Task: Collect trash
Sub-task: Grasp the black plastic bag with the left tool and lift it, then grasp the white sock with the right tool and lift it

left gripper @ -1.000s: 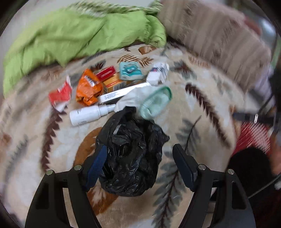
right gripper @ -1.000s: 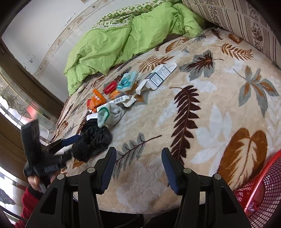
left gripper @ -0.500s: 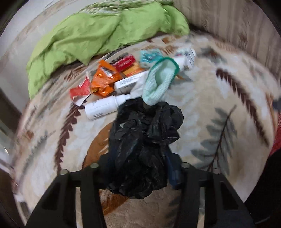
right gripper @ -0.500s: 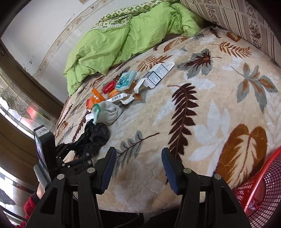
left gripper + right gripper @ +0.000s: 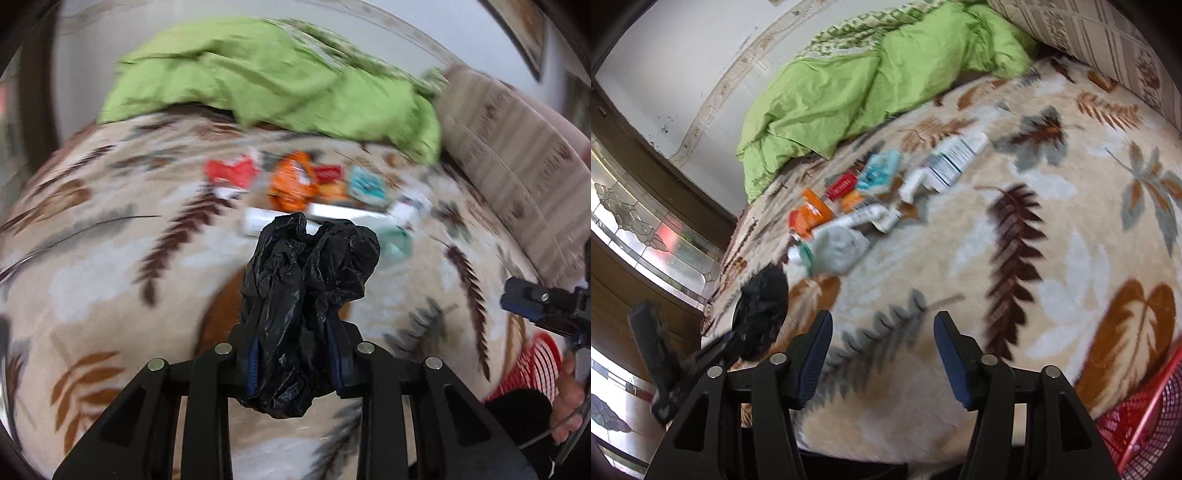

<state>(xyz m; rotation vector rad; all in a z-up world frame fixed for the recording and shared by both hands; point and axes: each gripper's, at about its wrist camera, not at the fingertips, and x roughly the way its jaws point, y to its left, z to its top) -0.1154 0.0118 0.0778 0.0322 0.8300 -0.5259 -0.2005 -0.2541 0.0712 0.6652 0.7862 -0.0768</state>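
L tool (image 5: pixel 293 360) grips black bag (image 5: pixel 306 295), long axis fwd/up.

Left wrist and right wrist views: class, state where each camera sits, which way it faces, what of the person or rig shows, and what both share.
Left wrist: on the left gripper, facing the green quilt; it clamps the black bag; right gripper at right edge.
Right wrist: on the open right gripper, facing across the bed; left gripper at lower left.
Shared: bag, quilt, orange wrapper, red basket.
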